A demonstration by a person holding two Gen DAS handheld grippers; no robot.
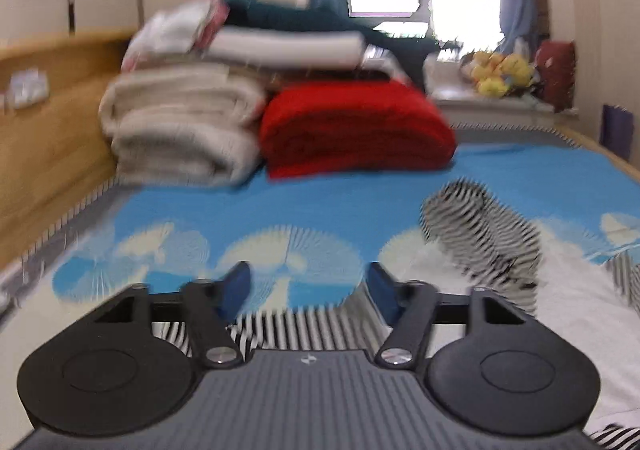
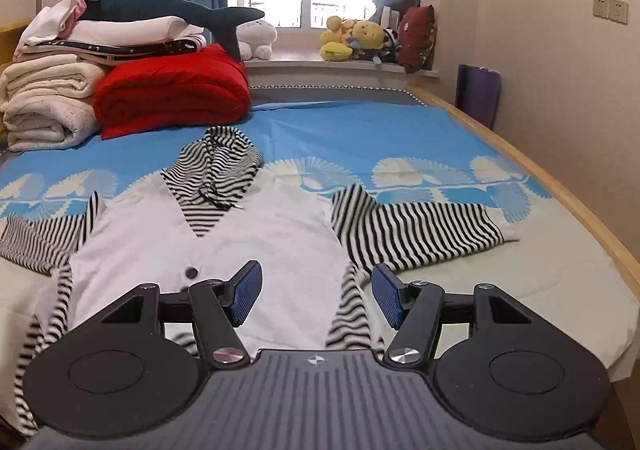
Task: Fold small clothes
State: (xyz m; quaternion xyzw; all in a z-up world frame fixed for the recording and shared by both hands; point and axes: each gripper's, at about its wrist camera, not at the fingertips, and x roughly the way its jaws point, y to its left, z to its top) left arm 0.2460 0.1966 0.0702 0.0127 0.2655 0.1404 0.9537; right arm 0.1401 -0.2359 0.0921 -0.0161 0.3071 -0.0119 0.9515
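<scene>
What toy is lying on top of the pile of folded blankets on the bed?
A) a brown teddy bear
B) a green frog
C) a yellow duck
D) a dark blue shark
D: a dark blue shark stretches across the top of the blankets, its tail hanging over the red one; the yellow toys sit on the windowsill instead.

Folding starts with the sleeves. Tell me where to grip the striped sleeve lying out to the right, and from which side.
Grip the striped sleeve at its white cuff end, coming from the right with the open right gripper. That end lies flat and free on the bed, so it likely folds inward easily.
</scene>
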